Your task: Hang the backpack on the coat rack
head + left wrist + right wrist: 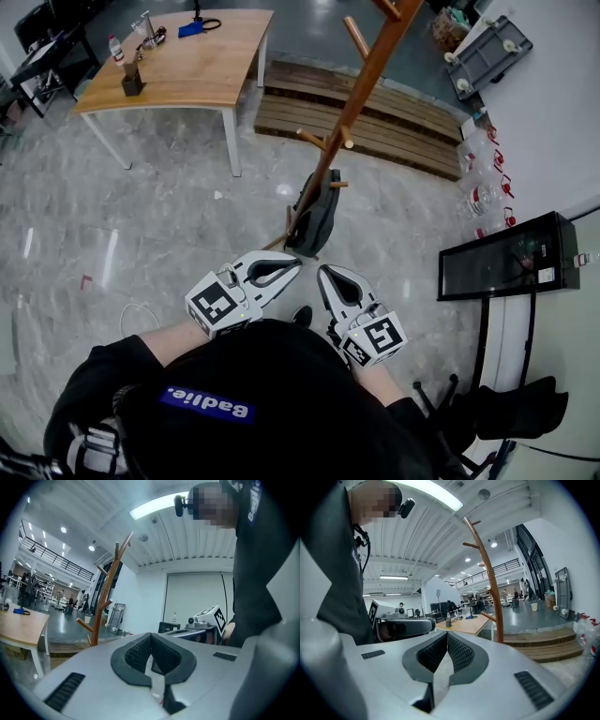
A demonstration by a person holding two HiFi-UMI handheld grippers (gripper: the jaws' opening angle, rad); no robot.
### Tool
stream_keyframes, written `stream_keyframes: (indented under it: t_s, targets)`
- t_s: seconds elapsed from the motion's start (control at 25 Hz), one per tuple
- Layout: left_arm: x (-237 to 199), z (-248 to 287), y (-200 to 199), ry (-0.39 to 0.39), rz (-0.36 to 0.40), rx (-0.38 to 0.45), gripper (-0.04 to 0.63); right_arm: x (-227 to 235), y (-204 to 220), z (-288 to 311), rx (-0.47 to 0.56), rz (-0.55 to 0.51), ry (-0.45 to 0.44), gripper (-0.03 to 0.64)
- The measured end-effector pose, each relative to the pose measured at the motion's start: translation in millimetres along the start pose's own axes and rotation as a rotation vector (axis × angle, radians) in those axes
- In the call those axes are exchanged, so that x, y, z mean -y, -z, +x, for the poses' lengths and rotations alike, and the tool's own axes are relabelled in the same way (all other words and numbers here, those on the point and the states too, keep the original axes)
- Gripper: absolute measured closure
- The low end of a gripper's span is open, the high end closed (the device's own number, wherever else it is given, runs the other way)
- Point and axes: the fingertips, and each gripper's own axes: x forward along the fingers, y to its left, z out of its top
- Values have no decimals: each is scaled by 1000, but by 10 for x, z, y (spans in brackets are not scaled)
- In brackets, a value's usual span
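A dark backpack [314, 214] hangs low on the wooden coat rack [361, 89], with its bottom close to the floor. My left gripper [298, 263] and right gripper [323, 274] are held side by side near my chest, just short of the backpack and not touching it. Both are shut with nothing in them. The left gripper view shows its pads [140, 651] meeting, with the coat rack [101, 606] beyond at the left. The right gripper view shows closed pads [457, 651] and the coat rack [492, 597] rising at the right. The backpack is hidden in both gripper views.
A wooden table [187, 66] with small items stands at the back left. A slatted wooden platform [375, 117] lies behind the rack. At the right are a black glass cabinet [511, 255], water bottles [478, 178] and a grey cart [487, 52].
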Motion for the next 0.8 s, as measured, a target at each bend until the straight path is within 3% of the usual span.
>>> stream_keyframes:
  t_s: [0.8]
  targets:
    - [-27, 134, 91, 25, -35, -24, 586, 31, -60, -11, -2, -41, -18, 609]
